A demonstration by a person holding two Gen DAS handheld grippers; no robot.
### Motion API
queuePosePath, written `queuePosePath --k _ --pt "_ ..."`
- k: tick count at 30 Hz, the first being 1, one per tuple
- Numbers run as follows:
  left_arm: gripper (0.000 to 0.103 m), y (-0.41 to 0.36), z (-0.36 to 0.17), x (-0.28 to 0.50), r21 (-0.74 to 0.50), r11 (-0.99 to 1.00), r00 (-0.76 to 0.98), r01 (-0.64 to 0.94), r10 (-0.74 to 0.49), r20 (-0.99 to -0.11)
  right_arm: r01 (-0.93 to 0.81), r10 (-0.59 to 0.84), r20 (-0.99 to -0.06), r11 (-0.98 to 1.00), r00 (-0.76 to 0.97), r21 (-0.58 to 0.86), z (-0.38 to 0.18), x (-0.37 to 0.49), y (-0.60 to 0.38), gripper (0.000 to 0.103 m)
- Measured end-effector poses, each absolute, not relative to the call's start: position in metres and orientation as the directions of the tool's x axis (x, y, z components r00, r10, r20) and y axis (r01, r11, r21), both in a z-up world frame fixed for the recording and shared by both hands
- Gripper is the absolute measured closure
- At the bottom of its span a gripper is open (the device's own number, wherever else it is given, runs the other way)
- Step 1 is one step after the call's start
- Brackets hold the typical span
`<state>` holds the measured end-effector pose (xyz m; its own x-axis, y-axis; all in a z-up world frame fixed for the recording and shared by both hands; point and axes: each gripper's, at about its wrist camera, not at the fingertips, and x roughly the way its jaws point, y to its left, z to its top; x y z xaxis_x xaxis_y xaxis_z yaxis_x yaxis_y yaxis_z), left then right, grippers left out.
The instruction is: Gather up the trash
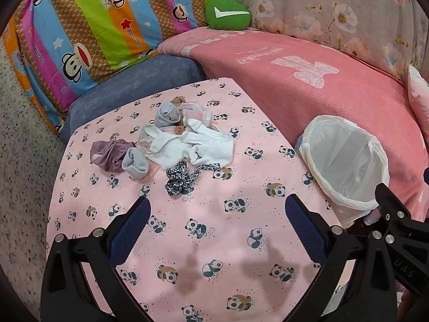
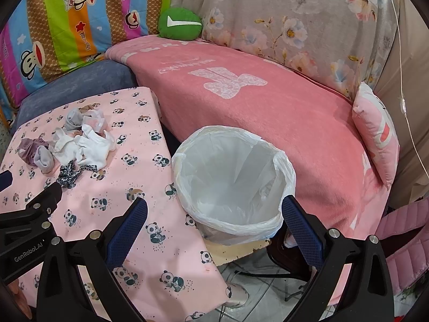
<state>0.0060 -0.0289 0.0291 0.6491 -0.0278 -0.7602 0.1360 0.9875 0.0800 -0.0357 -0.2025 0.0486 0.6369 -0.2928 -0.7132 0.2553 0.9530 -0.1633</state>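
A heap of cloth scraps lies on the pink panda-print table cover: white socks, two grey socks, a purple rag and a black-and-white spotted strip. The same heap shows at the left in the right wrist view. A bin lined with a white plastic bag stands by the table's right edge, also seen as the bin from the left. My left gripper hovers open over the cover, short of the heap. My right gripper is open near the bin's rim, nothing held.
A pink blanket covers a sofa behind the table and bin. A green cushion, a striped cartoon quilt, a floral sheet and a pink pillow lie farther back. Tiled floor and a dark stand's legs show under the bin.
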Motion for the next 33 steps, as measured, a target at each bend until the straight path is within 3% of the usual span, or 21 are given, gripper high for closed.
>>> queuePosePath --k 33 --pt "0.007 -0.029 0.042 0.004 0.061 0.983 0.669 0.175 -0.073 -0.740 0.276 -0.316 -0.691 0.946 0.650 -0.172 0.061 -0.040 -0.201 0.005"
